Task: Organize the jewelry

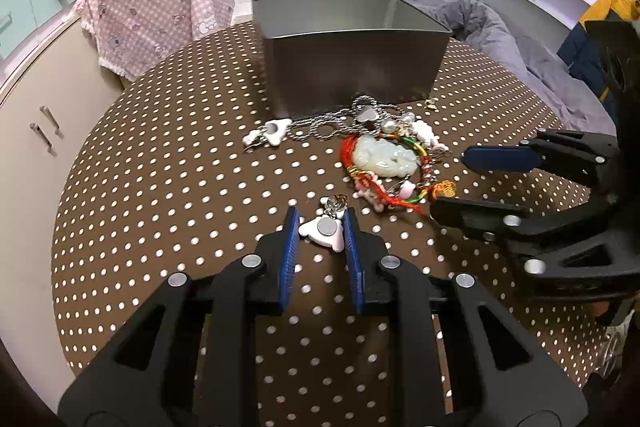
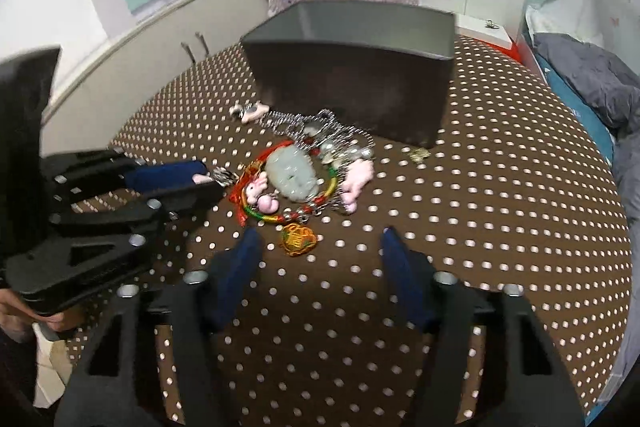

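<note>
Between the left gripper's (image 1: 321, 227) closed-in pads, a light, rigid white charm (image 1: 323, 231) sits gripped by its flat sides, while the right gripper (image 2: 320, 243) hangs released over the tangled, slippery jewelry pile (image 2: 298, 171).

Your tin (image 1: 352, 67) stands at the far side of the table (image 1: 160, 227). Just before it lies the jewelry heap (image 1: 384, 155), one charm (image 1: 272, 135) off to its left. A second charm (image 1: 324, 233) lies nearer you, between your left gripper's (image 1: 320, 227) fingers. Your right gripper (image 2: 320, 247) sits right of the heap in the left view.
</note>
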The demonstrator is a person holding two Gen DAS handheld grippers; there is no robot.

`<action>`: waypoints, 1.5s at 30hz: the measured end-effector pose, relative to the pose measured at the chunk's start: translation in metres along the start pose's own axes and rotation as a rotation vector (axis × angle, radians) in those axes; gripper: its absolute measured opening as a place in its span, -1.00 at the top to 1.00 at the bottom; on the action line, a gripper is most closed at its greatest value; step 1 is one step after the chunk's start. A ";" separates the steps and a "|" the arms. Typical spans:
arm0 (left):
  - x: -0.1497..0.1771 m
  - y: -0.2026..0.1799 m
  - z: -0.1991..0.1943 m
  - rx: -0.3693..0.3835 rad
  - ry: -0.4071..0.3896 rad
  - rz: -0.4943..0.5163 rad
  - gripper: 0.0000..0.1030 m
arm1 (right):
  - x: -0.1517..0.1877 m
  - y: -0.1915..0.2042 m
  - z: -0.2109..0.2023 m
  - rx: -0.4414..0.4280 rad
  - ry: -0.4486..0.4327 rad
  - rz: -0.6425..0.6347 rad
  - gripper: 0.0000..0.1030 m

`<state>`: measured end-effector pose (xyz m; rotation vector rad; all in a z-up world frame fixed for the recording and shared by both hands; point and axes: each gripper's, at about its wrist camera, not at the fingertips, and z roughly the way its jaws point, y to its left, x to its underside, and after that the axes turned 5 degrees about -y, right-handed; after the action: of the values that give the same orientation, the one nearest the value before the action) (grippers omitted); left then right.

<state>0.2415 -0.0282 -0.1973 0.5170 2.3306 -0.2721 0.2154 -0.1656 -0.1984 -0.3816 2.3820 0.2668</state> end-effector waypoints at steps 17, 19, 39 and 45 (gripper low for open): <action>-0.022 0.010 -0.046 -0.006 -0.120 -0.059 0.56 | -0.025 -0.016 -0.067 -0.132 -0.160 0.039 0.67; -0.028 0.011 -0.055 0.001 -0.143 -0.066 0.56 | -0.036 -0.019 -0.080 -0.142 -0.197 0.037 0.67; -0.121 0.011 -0.084 0.034 -0.291 -0.077 0.56 | -0.145 -0.042 -0.137 -0.189 -0.439 0.011 0.67; -0.142 0.014 -0.047 0.027 -0.243 -0.096 0.55 | -0.159 -0.055 -0.089 -0.203 -0.362 0.074 0.66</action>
<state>0.3128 -0.0408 -0.0656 0.3631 2.1201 -0.3903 0.2934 -0.2118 -0.0305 -0.3085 2.0209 0.5653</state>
